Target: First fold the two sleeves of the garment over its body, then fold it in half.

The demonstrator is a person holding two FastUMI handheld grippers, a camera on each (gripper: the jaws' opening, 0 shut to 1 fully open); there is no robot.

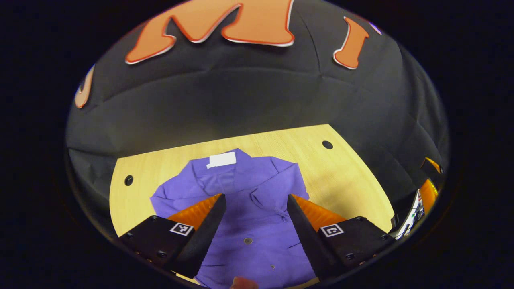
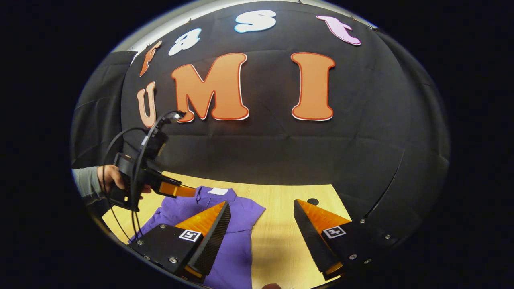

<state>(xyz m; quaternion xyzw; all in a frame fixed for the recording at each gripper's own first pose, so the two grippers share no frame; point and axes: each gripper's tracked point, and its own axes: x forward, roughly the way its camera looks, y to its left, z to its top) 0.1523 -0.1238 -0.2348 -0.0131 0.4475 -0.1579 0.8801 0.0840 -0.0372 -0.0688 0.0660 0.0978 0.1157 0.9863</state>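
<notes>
Now purple shirt (image 1: 249, 208) flat on table (image 1: 345, 180), both grippers' jaws apart

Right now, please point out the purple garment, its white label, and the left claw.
purple garment (image 1: 257, 224): left gripper view, on the body below the collar.
white label (image 1: 221, 159): left gripper view, on the label's middle.
left claw (image 2: 188, 191): right gripper view, at its fingertips above the garment.

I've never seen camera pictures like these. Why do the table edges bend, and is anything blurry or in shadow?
Left gripper view: the fisheye lens bows the table; the purple shirt is sharp and evenly lit. Right gripper view: same bending; a soft shadow lies on the wood beside the shirt, and the left gripper looks slightly soft.
</notes>
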